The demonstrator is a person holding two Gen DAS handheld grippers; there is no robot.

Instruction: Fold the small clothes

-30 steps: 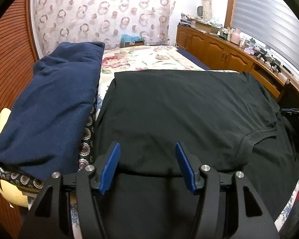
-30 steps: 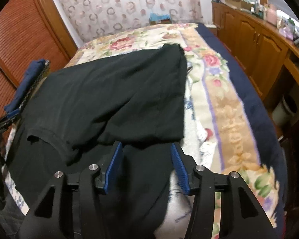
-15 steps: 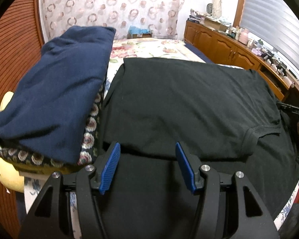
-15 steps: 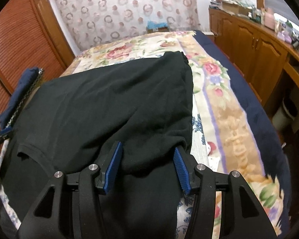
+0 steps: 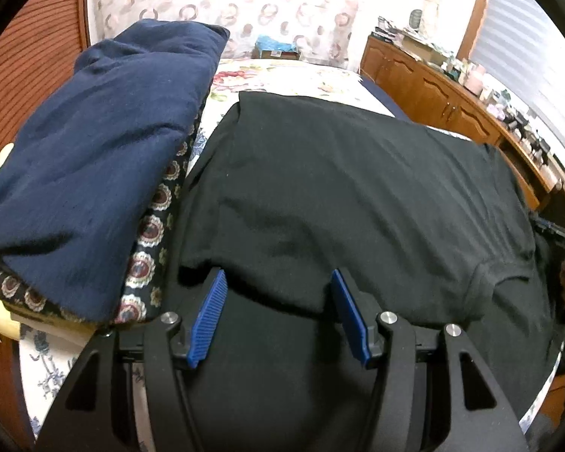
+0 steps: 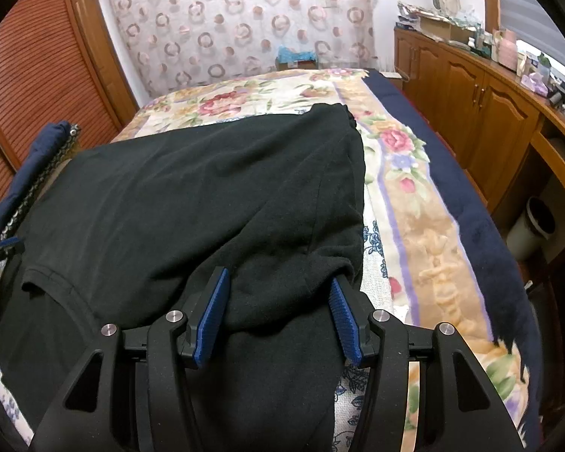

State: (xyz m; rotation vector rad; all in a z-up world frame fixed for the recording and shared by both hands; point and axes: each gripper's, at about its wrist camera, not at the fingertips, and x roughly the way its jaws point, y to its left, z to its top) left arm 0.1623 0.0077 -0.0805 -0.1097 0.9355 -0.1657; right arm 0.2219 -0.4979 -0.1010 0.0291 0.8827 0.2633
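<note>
Both tongs stood half spread: the left tongs [image 5: 278, 316] straddled the folded edge of the black cotton T-shirt [image 5: 358, 188] on the floral-quilted bed [image 6: 425, 226], the right tongs [image 6: 278, 316] its bunched corner; neither visibly pinched, and the shirt's edge ran crosswise between them.
</note>
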